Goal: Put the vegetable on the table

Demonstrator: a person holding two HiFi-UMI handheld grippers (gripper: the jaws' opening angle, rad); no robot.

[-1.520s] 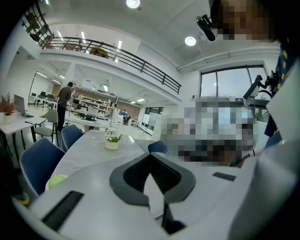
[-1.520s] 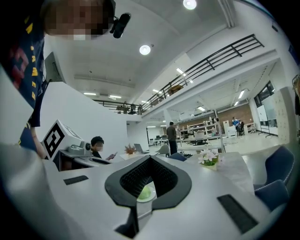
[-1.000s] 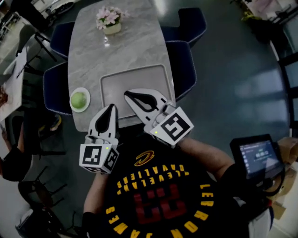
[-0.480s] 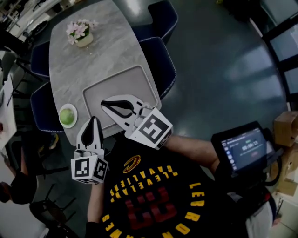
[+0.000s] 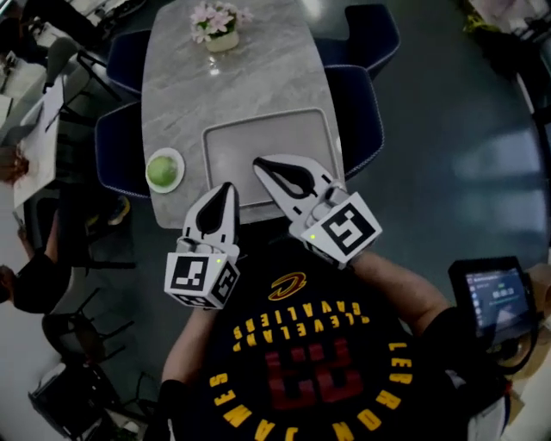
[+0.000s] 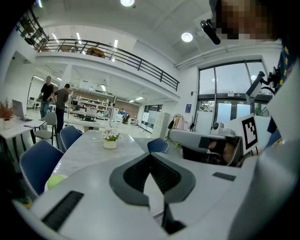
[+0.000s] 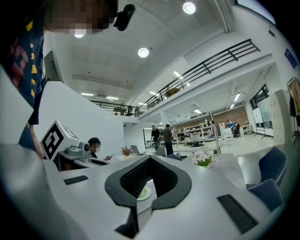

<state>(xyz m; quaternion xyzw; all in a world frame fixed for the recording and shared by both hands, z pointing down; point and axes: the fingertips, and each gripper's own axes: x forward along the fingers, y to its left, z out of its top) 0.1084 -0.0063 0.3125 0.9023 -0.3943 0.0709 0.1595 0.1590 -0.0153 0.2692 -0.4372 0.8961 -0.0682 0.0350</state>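
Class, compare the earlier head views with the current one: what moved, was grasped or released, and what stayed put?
Nothing was taken hold of or let go; only the camera's aim swung. The left claw and right claw stay shut and empty at the table's near edge. The green vegetable still sits on its plate left of the tray, the flowers at the far end.

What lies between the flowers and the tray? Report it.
Nothing. Bare tabletop runs from the flowers to the tray, as the head view shows.
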